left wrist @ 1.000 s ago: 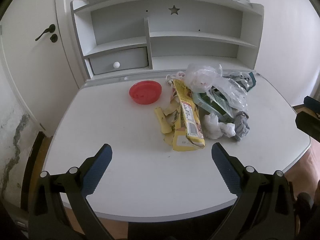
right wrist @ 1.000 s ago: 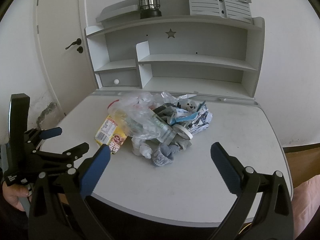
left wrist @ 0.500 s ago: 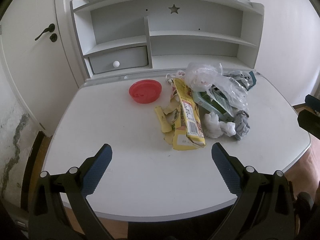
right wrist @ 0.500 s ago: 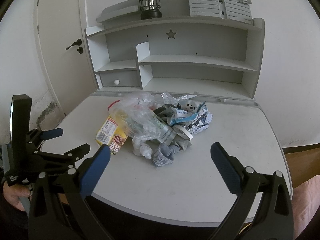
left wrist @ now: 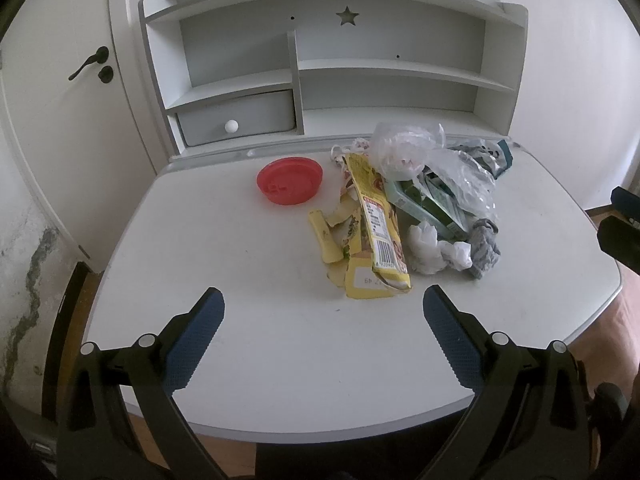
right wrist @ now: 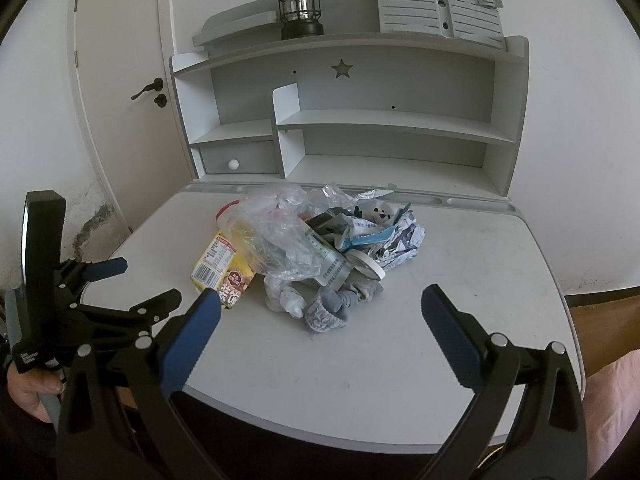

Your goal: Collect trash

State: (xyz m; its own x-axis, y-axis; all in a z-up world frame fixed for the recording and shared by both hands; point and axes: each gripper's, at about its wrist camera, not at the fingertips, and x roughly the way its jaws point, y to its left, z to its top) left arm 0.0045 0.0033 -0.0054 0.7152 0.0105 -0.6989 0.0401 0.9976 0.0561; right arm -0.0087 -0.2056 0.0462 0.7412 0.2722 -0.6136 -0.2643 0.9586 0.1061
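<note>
A heap of trash lies on the white desk (left wrist: 240, 272): a yellow snack box (left wrist: 376, 224), torn yellow scraps (left wrist: 324, 236), a clear plastic bag (left wrist: 436, 156), crumpled tissue (left wrist: 428, 248), a grey sock (left wrist: 486, 248) and foil wrappers (right wrist: 396, 240). A red lid (left wrist: 290, 180) lies left of the heap. My left gripper (left wrist: 322, 316) is open and empty, over the desk's front. My right gripper (right wrist: 320, 312) is open and empty, just short of the sock (right wrist: 332, 308). The left gripper also shows in the right wrist view (right wrist: 132, 280).
A grey-white shelf unit (right wrist: 360, 120) with a small drawer (left wrist: 236, 120) stands at the back of the desk. A black lantern (right wrist: 298, 8) sits on top. A white door (left wrist: 60, 80) is to the left. The desk's rounded front edge (left wrist: 320, 424) is near.
Almost nothing has moved. Both grippers stay open and hover in nearly the same places.
</note>
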